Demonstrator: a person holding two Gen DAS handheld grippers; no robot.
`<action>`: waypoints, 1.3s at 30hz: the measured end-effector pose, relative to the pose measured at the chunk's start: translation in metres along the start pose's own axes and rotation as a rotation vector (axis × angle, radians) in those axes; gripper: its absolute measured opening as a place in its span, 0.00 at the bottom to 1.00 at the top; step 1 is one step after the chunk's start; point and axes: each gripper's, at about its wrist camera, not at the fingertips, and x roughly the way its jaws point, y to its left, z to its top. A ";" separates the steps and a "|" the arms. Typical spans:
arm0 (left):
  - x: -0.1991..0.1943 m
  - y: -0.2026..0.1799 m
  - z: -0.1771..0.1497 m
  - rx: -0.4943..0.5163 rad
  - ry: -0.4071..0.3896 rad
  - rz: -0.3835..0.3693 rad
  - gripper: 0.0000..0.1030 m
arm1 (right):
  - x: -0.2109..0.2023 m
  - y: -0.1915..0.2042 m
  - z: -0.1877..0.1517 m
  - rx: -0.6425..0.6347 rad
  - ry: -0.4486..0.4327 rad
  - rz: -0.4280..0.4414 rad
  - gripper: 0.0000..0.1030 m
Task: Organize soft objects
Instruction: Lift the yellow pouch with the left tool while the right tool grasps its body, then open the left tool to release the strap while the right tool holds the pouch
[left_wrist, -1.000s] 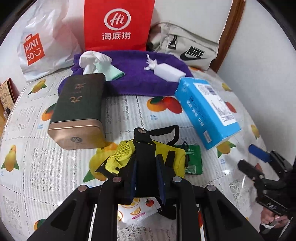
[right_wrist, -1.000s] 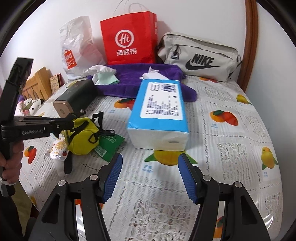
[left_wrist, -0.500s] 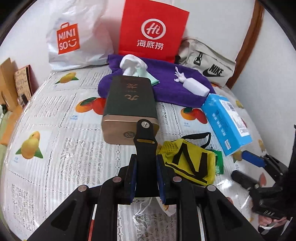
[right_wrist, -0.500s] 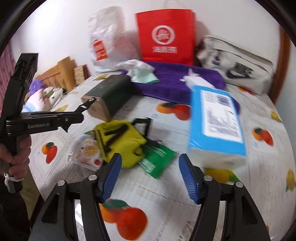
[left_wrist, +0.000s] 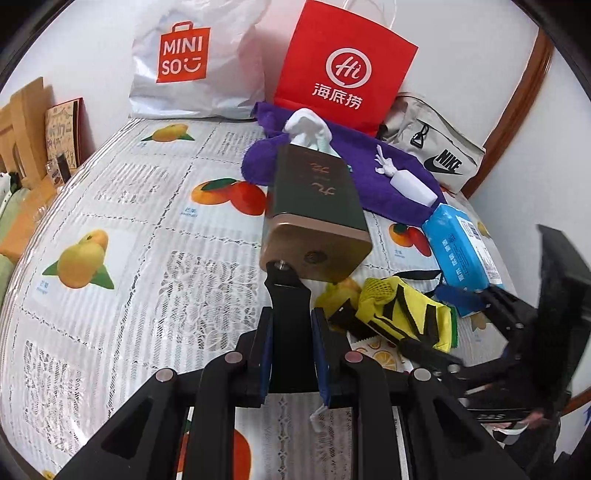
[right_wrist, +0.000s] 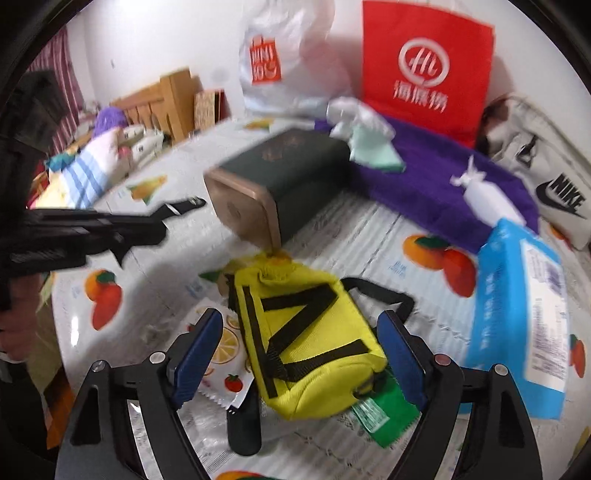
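Note:
A yellow pouch with black straps lies on the fruit-print tablecloth. My right gripper hangs over it with one blue pad on each side. Its jaws are opening and the pads do not press on the pouch. In the left wrist view the pouch shows at the right with the right gripper around it. My left gripper is shut on a black strap, whose tip reaches the gold end of a dark green tin. From the right wrist view the left gripper comes in from the left.
A blue tissue pack lies right of the pouch. A green packet and a fruit-print sachet lie under it. At the back a purple towel carries a white tissue pack and pale cloths. Bags line the wall.
My right gripper swung left from the blue tissue pack to the yellow pouch, and its jaws widened. My left gripper carried the black strap left, away from the pouch, toward the tin.

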 end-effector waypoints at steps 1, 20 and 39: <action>0.000 0.002 0.000 -0.002 0.000 0.001 0.18 | 0.005 0.001 0.000 -0.012 0.017 -0.013 0.82; 0.007 0.009 -0.013 -0.035 0.021 -0.028 0.18 | -0.037 -0.036 0.002 0.184 -0.094 0.046 0.13; 0.006 -0.011 -0.027 -0.030 0.024 -0.052 0.18 | -0.118 -0.030 -0.062 0.162 -0.198 -0.100 0.13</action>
